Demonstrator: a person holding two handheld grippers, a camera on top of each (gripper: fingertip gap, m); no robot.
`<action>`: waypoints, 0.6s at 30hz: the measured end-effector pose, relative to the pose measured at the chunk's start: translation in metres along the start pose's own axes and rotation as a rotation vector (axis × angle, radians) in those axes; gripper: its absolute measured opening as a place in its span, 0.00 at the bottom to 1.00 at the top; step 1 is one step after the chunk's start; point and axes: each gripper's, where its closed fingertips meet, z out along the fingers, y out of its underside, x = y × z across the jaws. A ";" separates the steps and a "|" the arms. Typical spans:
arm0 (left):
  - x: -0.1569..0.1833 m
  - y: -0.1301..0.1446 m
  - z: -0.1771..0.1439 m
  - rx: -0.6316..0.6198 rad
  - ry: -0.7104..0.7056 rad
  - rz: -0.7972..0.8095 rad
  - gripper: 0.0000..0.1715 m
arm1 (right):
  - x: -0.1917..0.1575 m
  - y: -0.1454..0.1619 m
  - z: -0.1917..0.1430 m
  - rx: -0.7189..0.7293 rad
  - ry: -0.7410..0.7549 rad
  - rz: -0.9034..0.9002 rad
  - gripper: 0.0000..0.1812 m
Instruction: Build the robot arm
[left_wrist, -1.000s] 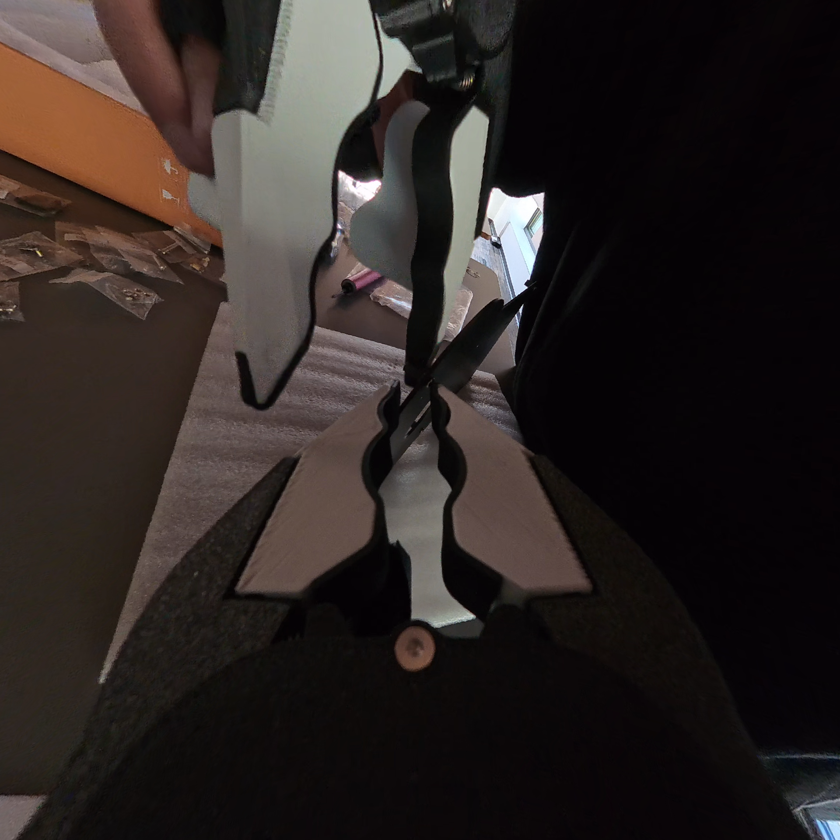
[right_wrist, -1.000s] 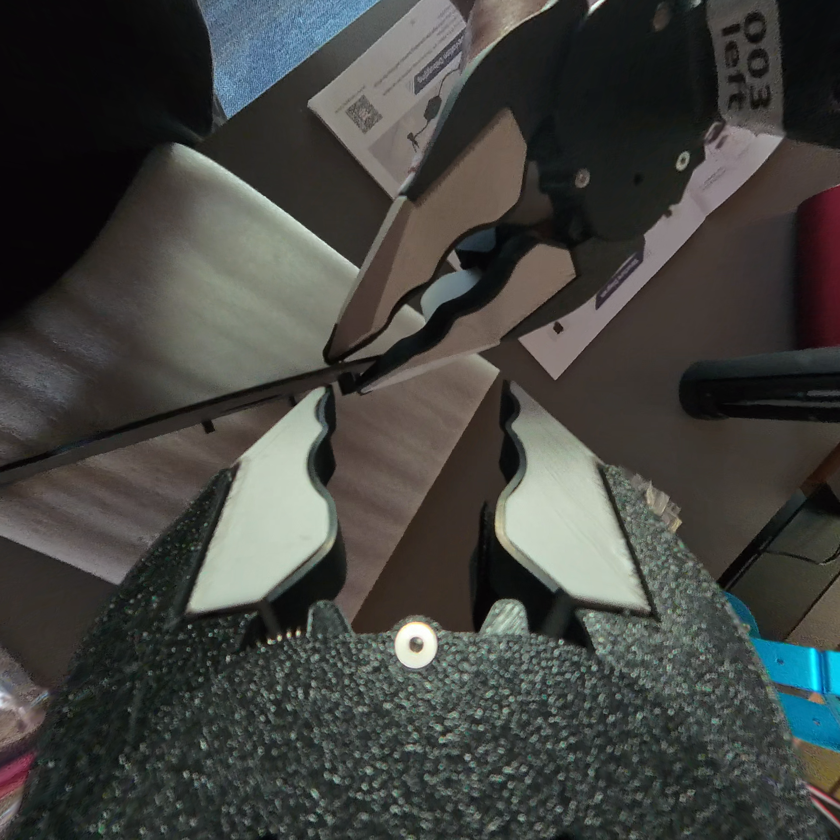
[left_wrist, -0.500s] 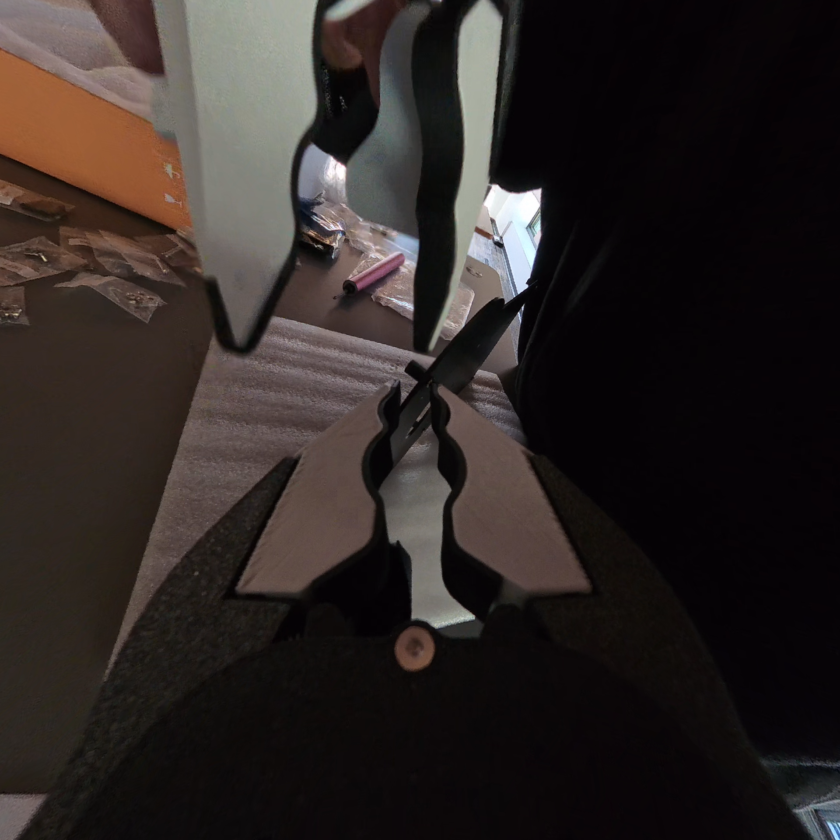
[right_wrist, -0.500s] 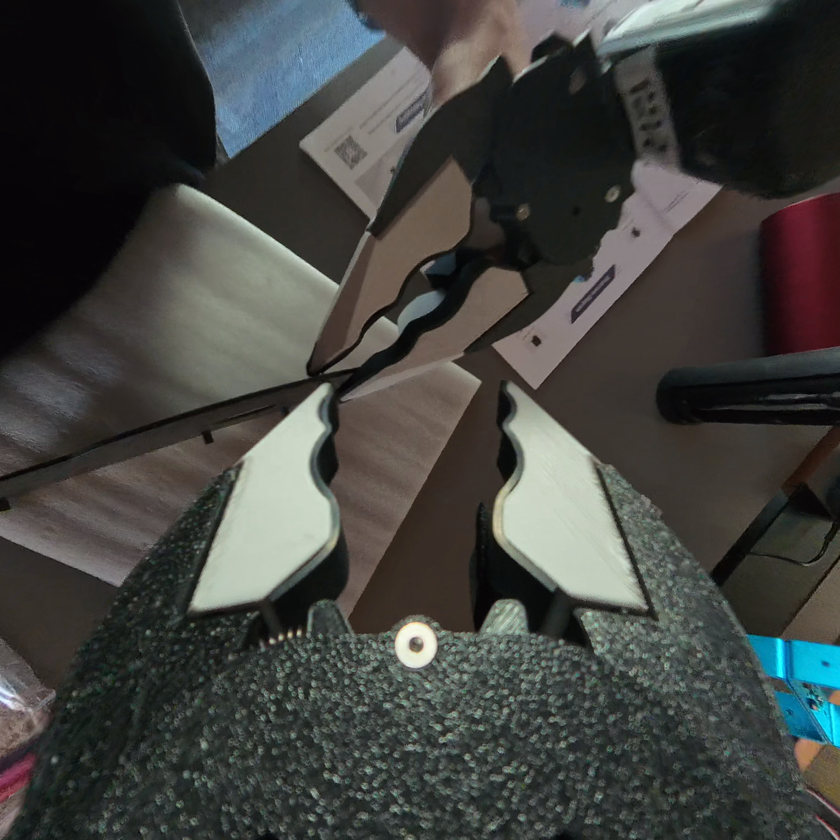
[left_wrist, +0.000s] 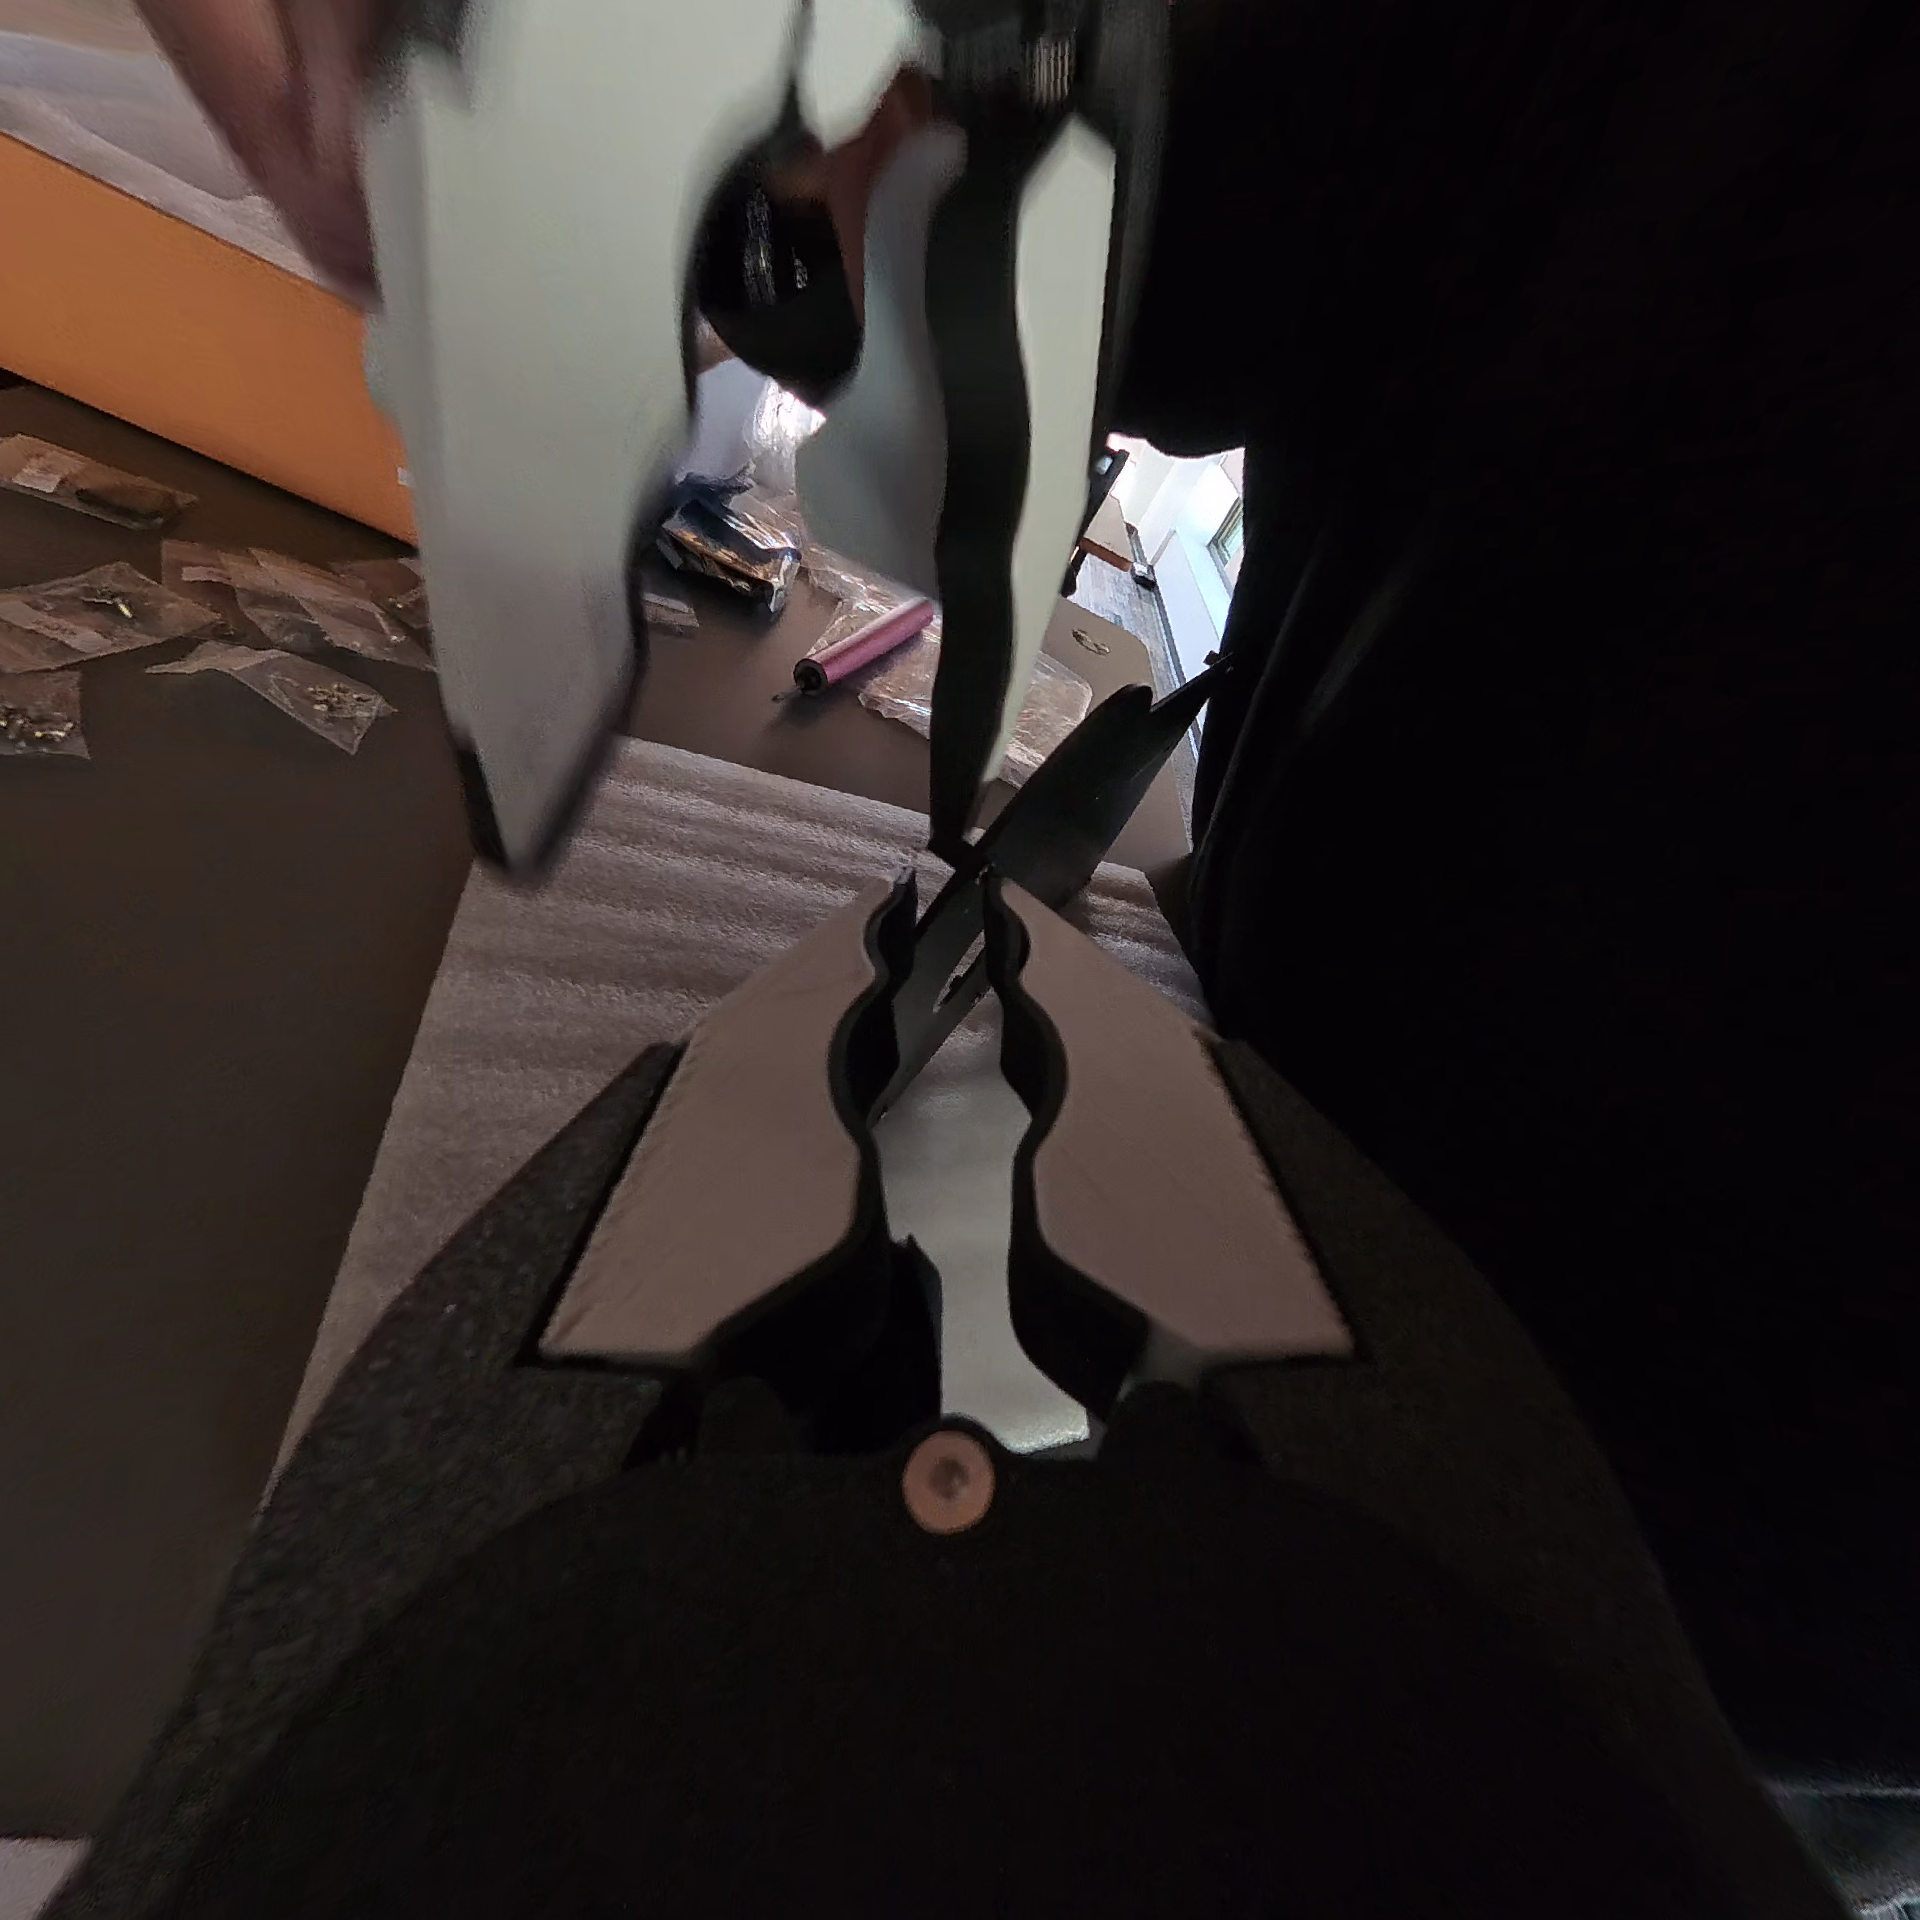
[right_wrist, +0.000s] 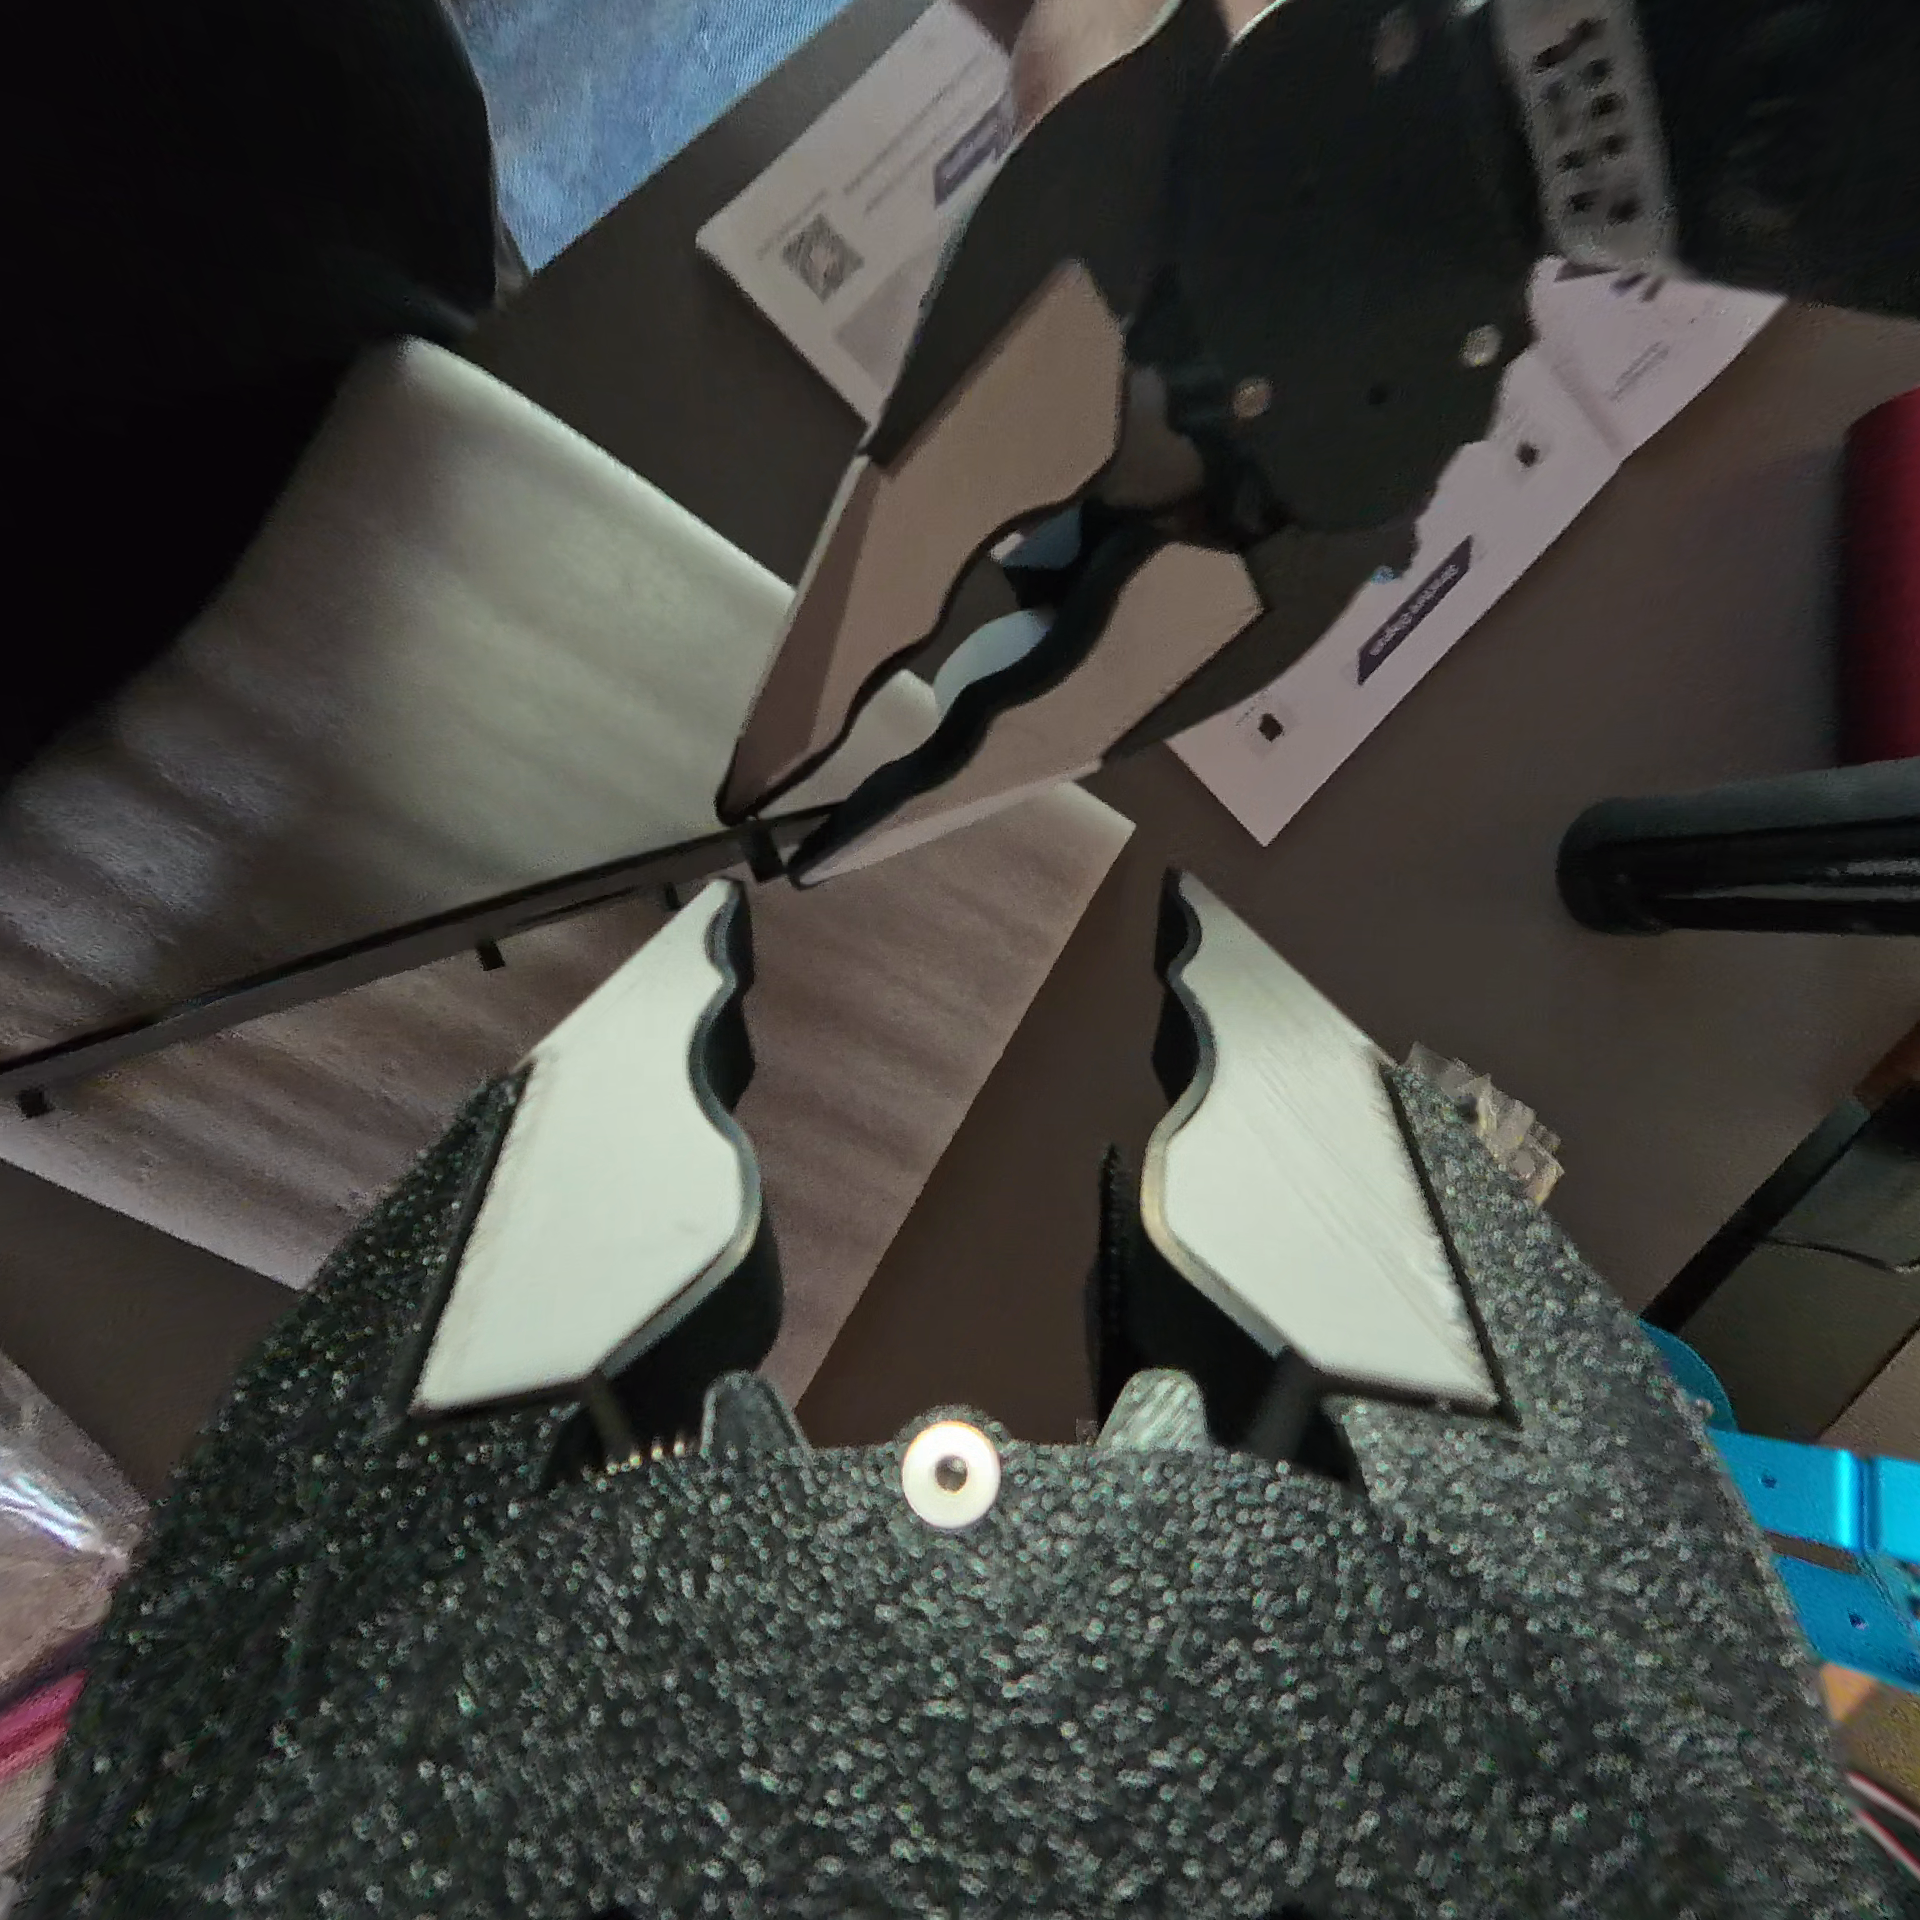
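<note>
My left gripper (left_wrist: 951, 894) is shut on one end of a thin black flat strip (left_wrist: 1081, 779), held edge-on above a white foam sheet (left_wrist: 623, 935). In the right wrist view the strip (right_wrist: 364, 977) runs from the left gripper (right_wrist: 764, 831) down to the left. My right gripper (right_wrist: 951, 888) is open and empty. Its left fingertip (right_wrist: 717, 914) sits just under the strip, close to the left gripper's tips. In the left wrist view the right gripper (left_wrist: 727, 842) comes down from above, blurred, one finger (left_wrist: 977, 623) right by the strip's held end.
An orange box (left_wrist: 187, 332), several small clear bags of parts (left_wrist: 208, 623) and a pink pen-like tube (left_wrist: 862, 655) lie on the dark table. A paper leaflet (right_wrist: 852, 229), a black bar (right_wrist: 1766, 862), a red cylinder (right_wrist: 1886, 582) and blue metal parts (right_wrist: 1849, 1507) lie right. Dark clothing (left_wrist: 1558, 727) fills the right side.
The right gripper lifted away slightly, then came back down beside the strip's held end, staying open. The left gripper kept still, shut on the strip.
</note>
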 end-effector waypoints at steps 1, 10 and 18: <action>0.000 0.000 0.000 0.000 -0.001 -0.001 0.07 | -0.002 0.002 0.007 -0.017 0.002 -0.019 0.44; 0.001 0.001 0.000 0.007 0.006 -0.005 0.07 | 0.002 0.001 -0.006 0.015 0.005 -0.001 0.42; -0.001 0.000 -0.001 0.017 -0.004 -0.004 0.07 | 0.005 0.002 0.007 0.030 0.005 0.022 0.47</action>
